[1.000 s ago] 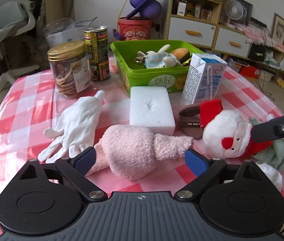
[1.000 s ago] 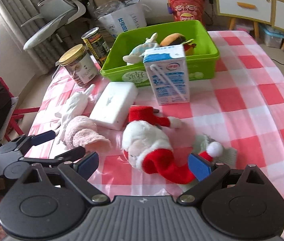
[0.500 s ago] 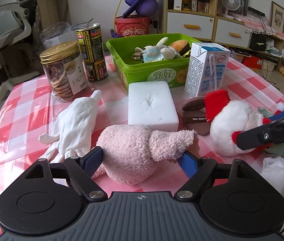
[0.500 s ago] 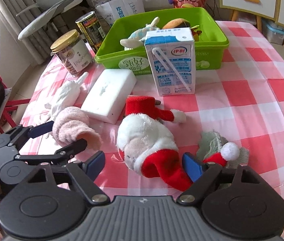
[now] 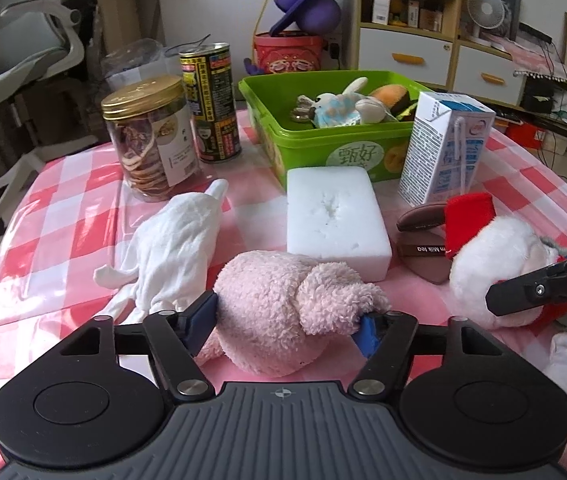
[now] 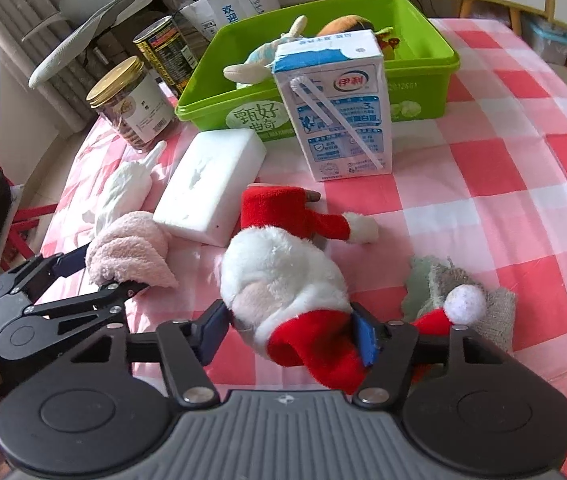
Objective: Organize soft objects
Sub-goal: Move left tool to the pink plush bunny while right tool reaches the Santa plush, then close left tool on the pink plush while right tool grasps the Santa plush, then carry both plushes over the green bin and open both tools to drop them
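Note:
My left gripper (image 5: 287, 322) is shut on a pink fluffy sock (image 5: 283, 304) that lies on the checked tablecloth; it also shows in the right wrist view (image 6: 131, 252). My right gripper (image 6: 291, 334) is shut on a Santa plush toy (image 6: 283, 276), at its red and white lower end; the toy also shows in the left wrist view (image 5: 495, 252). A white glove (image 5: 171, 248) lies left of the sock. A green bin (image 5: 315, 148) at the back holds several plush toys (image 5: 343, 104).
A white foam block (image 5: 335, 220), a milk carton (image 6: 335, 108), a brown pouch (image 5: 423, 236), a biscuit jar (image 5: 149, 136) and a can (image 5: 211, 108) stand around the bin. A grey-green cloth (image 6: 455, 292) lies right of the Santa toy.
Both grippers have moved forward and closed. The left one now squeezes the pink sock and the right one squeezes the Santa toy.

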Demonstrator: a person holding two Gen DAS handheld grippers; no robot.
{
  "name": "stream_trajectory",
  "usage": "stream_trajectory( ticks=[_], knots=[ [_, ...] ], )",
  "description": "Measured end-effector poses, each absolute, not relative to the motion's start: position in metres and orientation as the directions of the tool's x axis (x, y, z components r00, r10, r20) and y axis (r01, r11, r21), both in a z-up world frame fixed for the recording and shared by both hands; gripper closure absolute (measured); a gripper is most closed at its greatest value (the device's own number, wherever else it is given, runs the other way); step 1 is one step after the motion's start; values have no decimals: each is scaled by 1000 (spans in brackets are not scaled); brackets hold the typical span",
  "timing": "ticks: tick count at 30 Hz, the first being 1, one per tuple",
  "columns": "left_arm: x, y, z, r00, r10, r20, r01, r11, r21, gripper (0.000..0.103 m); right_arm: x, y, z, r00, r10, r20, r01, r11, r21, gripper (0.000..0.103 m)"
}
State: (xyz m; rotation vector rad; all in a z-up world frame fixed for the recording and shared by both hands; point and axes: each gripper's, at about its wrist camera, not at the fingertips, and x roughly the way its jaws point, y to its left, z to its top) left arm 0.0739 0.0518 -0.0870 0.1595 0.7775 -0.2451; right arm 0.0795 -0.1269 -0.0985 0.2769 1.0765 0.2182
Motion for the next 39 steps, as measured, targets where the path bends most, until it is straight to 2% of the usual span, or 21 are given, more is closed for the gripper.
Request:
stream_trajectory(
  ticks=[3, 8, 24, 39],
  knots=[
    [75, 53, -85, 685, -153, -712, 265, 963, 47, 41, 81, -131, -98, 457, 326, -828, -32, 936, 351, 63],
    [76, 56, -80, 673, -165, -721, 245, 969, 8, 45, 78, -135, -92, 471, 346, -812, -30, 926, 377, 66],
    [71, 56, -64, 628, -222, -746, 217, 970, -106, 46, 65, -167, -68, 523, 417, -744, 25, 865, 502, 66],
    [63, 54, -35, 676, -272, -685, 208, 962, -178, 46, 58, -206, -46, 601, 454, -658, 69, 790, 609, 66]
  ],
)
